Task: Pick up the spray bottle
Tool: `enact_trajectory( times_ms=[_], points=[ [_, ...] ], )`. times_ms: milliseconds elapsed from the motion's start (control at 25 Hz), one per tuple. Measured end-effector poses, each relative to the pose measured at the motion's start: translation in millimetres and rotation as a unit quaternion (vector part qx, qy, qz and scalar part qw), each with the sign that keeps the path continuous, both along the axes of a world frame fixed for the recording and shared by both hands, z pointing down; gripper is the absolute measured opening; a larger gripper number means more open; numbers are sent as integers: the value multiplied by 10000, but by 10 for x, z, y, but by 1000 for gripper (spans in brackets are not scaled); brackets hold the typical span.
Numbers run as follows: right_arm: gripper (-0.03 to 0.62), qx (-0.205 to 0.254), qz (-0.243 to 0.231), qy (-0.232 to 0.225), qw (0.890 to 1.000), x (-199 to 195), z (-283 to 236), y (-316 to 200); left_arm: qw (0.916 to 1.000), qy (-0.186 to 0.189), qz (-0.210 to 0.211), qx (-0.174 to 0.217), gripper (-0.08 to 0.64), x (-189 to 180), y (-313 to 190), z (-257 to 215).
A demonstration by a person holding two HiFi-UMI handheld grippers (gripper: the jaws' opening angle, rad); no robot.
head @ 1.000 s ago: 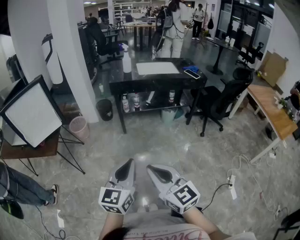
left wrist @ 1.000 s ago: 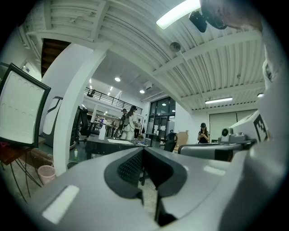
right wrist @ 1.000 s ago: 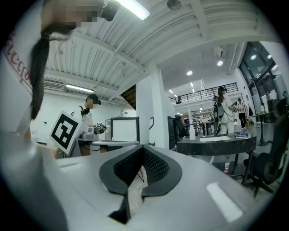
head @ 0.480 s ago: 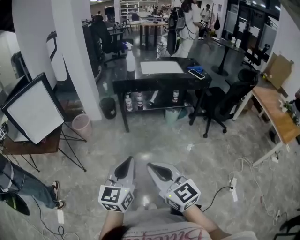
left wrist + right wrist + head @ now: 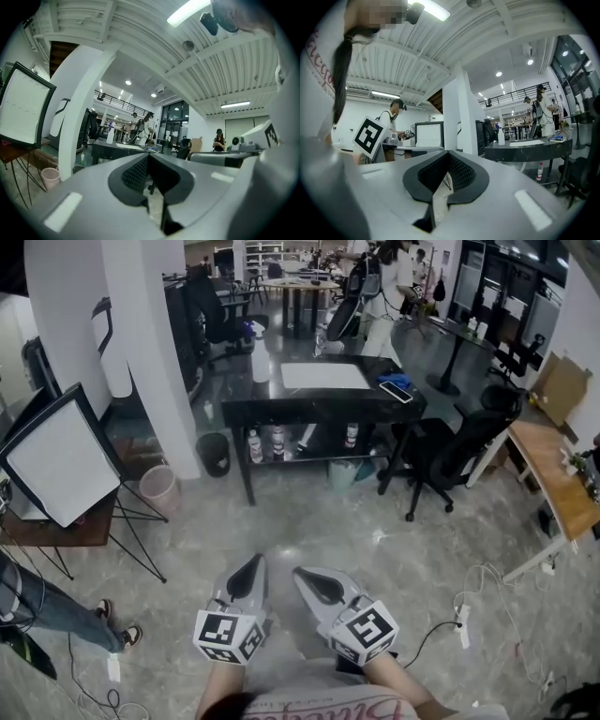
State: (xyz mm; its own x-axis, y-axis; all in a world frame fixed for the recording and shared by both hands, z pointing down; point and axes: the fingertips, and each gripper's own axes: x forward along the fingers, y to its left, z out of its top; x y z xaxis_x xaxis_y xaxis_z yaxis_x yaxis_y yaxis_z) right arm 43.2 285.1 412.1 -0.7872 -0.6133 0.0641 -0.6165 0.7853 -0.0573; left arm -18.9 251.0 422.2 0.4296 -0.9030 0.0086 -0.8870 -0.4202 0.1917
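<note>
The left tool (image 5: 254,565) is held with its jaws pressed together and nothing between them. The right tool (image 5: 302,575) is likewise closed and empty. Both are carried level and side by side, close in front of the body, with their tips turned slightly toward each other and aimed ahead across the floor (image 5: 309,521). The left forearm (image 5: 214,688) and right forearm (image 5: 405,681) are seen tucked in low at the bottom edge of the head view, so neither arm is extended.

The spray bottle (image 5: 260,359) is stood upright at the far left corner of the black surface (image 5: 319,404), just beside a white sheet (image 5: 322,376). It is well apart from both tools, with bare floor lying between.

The bottle is judged to be a tall, narrow vessel of white plastic. It is probably light unless well filled, and fairly stiff, though likely to give under a hard squeeze. Its smooth, rounded wall is expected to slip, and it could be tipped easily by a push high up. A hold across the body around mid-height, or at the narrower neck under the spray head, is thought safest, with the jaws first opened wide and brought in level from the near side. How full it is cannot be told.
</note>
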Motion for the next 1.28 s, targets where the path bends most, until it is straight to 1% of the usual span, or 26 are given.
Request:
enact_trajectory(
  times_ms=[240,560,680,800,920,1080,1280],
  points=[
    [2,-74,20,-26,10000,-61,45,-439,10000,-31,-9,-28,0,-95,-435,29],
    [2,-32,77,-26,10000,-200,19,-1406,9999,-89,26,98,0,-243,-1397,-63],
    [2,-3,112,-59,9999,-300,-27,-1791,9999,-109,80,80,0,-321,-1757,-68],
    [2,-84,121,-36,9999,-411,-17,-2138,9999,-89,102,24,0,-405,-2107,-59],
    [2,-45,175,-51,9998,-492,-55,-2421,9997,-117,204,57,0,-444,-2409,-90],
    [2,-105,251,-61,9996,-555,-9,-2701,9993,-53,339,111,0,-475,-2677,-88],
    [2,-264,306,-10,9992,-589,110,-3009,9993,37,379,-7,0,-537,-2944,43]
  ],
)
